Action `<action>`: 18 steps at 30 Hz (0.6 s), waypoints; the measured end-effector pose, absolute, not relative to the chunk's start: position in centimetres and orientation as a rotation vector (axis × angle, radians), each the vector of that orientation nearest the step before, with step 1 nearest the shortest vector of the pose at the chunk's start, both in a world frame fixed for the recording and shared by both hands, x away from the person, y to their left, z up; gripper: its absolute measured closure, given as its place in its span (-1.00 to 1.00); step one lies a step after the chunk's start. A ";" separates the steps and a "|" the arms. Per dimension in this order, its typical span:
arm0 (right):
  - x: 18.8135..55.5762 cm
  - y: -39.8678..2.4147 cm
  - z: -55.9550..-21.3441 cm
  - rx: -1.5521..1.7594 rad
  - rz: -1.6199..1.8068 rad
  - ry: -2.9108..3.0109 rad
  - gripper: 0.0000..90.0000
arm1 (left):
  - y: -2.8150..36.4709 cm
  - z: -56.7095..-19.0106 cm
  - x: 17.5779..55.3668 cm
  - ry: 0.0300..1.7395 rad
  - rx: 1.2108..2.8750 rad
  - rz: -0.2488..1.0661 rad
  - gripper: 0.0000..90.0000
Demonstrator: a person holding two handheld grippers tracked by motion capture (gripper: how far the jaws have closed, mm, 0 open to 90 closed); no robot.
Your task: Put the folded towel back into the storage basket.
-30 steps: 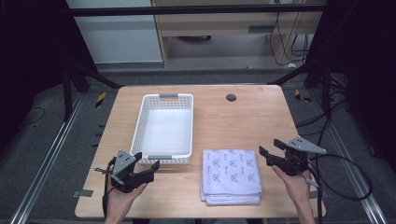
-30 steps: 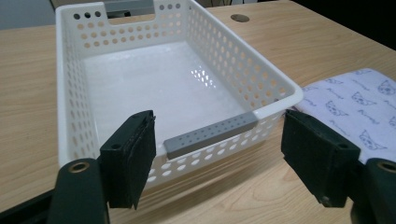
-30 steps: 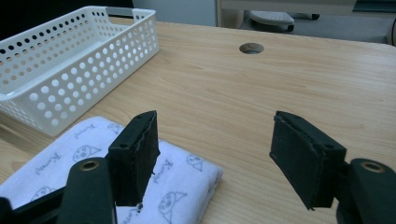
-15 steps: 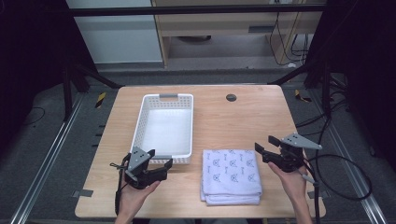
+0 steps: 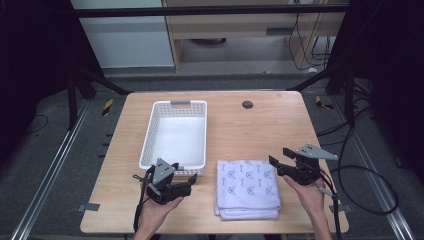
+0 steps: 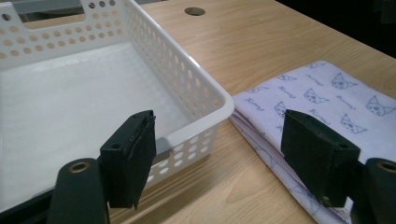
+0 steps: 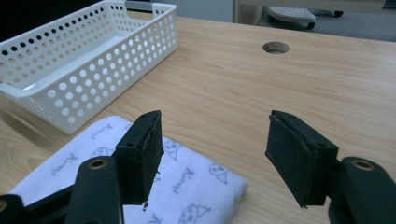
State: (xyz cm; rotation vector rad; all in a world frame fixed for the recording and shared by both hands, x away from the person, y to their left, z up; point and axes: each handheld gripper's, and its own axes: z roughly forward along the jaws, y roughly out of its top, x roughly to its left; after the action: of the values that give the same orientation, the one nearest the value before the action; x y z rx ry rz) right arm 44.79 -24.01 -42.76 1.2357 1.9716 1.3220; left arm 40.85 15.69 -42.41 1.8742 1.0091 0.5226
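A folded white towel [image 5: 247,187] printed with small cat faces lies near the table's front edge, right of centre. My left gripper [image 5: 186,175] stands open just left of it, by the near right corner of the white perforated basket [image 5: 148,137]. In the left gripper view the jaws frame the basket corner [image 6: 205,88] and the towel's edge [image 6: 322,102] without touching either. My right gripper [image 5: 279,157] hovers open at the towel's far right corner. Its jaws have just been closing a little, with nothing between them. In the right gripper view the towel [image 7: 187,186] lies under the left jaw.
The basket [image 7: 84,60] has nothing in it and stands left of centre. A round cable hole [image 5: 247,104] sits near the far edge of the wooden table [image 5: 280,125]. Cables trail from both grippers off the front edge. Dark frame posts stand beside the table.
My left gripper has moved right along the front edge, from the near left corner to the basket's near right corner beside the towel. The right hand has hardly shifted.
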 end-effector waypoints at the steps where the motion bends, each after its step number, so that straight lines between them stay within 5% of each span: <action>1: 44.8 -24.0 -43.0 1.240 1.318 1.974 -0.20 | 15.3 -42.6 40.8 1.002 1.887 0.517 -0.42; 18: 45.1 -24.0 -44.6 1.270 1.265 2.037 -0.19 | 12.9 -44.5 40.4 0.968 1.970 0.474 -0.42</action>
State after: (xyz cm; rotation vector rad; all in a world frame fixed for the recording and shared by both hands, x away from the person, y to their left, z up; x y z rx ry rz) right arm 45.11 -24.03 -44.61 1.2697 2.0369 1.2649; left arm 40.42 12.93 -44.54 1.9697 0.9684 0.4744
